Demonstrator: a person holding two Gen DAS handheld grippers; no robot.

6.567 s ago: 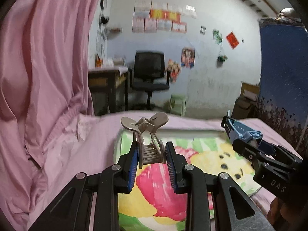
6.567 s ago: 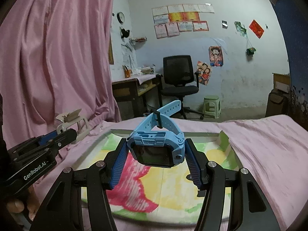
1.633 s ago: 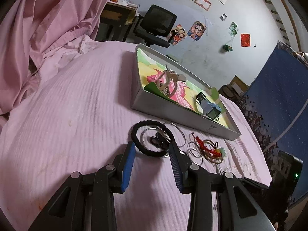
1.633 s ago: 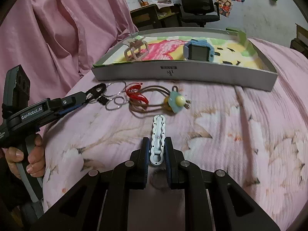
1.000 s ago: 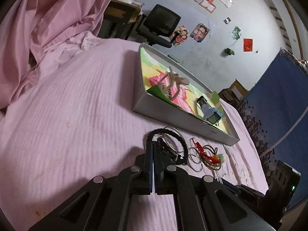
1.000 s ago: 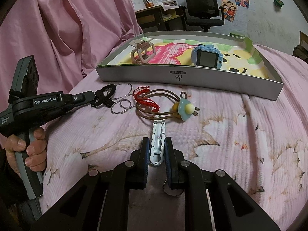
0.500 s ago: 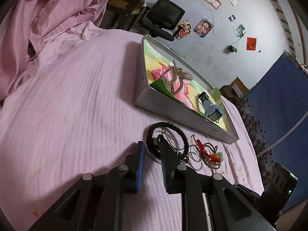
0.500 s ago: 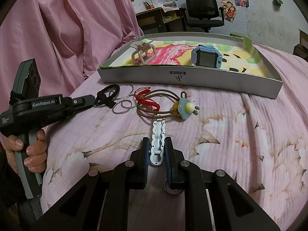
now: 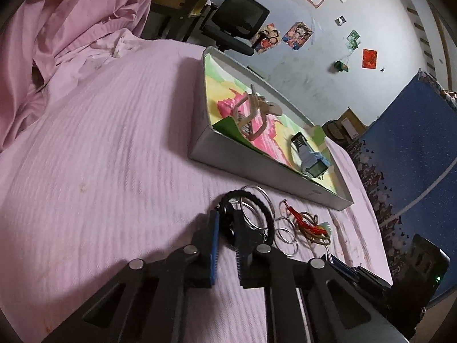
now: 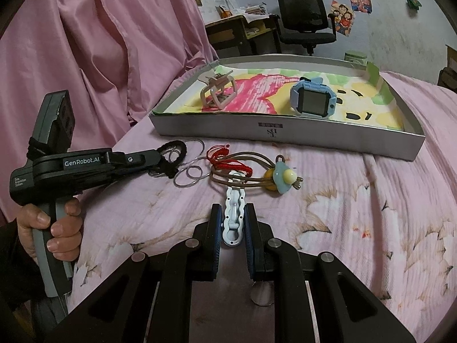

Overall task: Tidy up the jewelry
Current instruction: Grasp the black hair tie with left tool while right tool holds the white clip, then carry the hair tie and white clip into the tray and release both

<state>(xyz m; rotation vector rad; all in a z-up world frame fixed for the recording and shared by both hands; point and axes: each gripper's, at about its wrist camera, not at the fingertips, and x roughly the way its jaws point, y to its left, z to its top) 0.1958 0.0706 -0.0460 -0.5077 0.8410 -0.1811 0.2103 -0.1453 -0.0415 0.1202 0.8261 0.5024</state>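
Shallow grey cardboard box tray [image 10: 285, 131] with colourful drawn lining sits on pink bedspread [image 10: 371, 214]. Inside it: beige plastic claw hair clip [image 10: 218, 93] toward its left end, standing on its teeth, and blue square-faced kids' smartwatch [image 10: 312, 98] toward the right, propped with screen facing the camera, apart from the clip. Rest of the tray floor is bare.

On the bed just in front of the tray, loose pile: black ribbed hair tie [image 9: 248, 208], thin silver wire rings [image 10: 190, 175], red cord bracelet [image 10: 231, 165], brown elastic bands with yellow-and-pale-blue charm [image 10: 281, 178].

Left gripper [image 9: 227, 228], held by a hand [image 10: 54, 228], jaws closing and pinching the near edge of the black hair tie. Right gripper [image 10: 232, 223] jaws pinched on white wavy-edged plastic hair clip [image 10: 234, 208], whose far tip lies over the brown bands.
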